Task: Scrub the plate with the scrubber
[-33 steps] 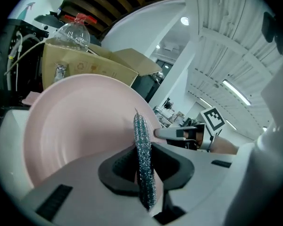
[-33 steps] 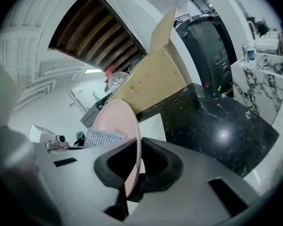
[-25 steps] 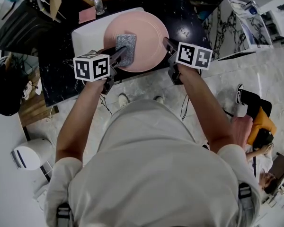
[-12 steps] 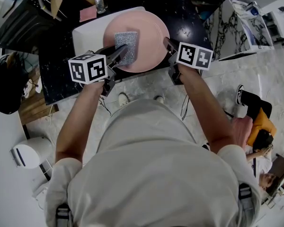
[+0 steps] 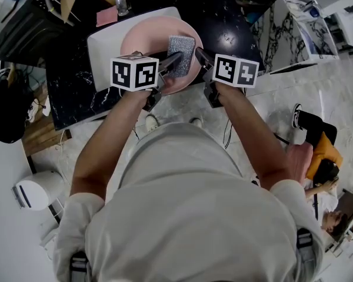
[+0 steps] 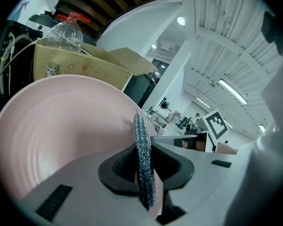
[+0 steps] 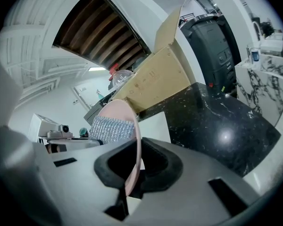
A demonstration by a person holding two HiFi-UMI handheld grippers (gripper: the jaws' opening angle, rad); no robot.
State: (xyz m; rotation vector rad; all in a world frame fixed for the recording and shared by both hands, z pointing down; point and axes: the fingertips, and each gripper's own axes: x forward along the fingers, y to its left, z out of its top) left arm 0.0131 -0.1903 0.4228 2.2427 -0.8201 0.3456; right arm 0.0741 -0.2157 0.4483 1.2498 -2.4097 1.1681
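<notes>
"So, starting on the left, what has the left gripper (image 5: 174,59) got?"

"The scrubber (image 5: 183,46). Its jaws are pinched on the near end of that silvery pad. From that gripper's own view the pad shows edge-on, with its long axis running straight out from the jaws toward 12 o'clock."

"And the plate (image 5: 146,37)?"

"Pink, over the white board (image 5: 103,47) on the black counter (image 5: 76,90). Its hollow face lies off the pad's 9 o'clock side. Looking down from above, the pad sits flat on that face at about the plate's 3 o'clock, just inside the rim."

"Then the right gripper (image 5: 199,55)?"

"Its jaws are clamped on the plate's rim at roughly 4 o'clock. In its own view the rim stands edge-on between them, and the scrubber sits just past it at 10 o'clock."

"So the two grippers are close together."

"Very close. The right one is nearer the pad, but I'd say it's only steadying the plate. The left one does the scrubbing."

"Which way would the next stroke go?"

"My guess is toward 9 o'clock, since nearly all the bare pink face lies that way. The flat of the pad has to stay against the plate, not its edge."
</notes>
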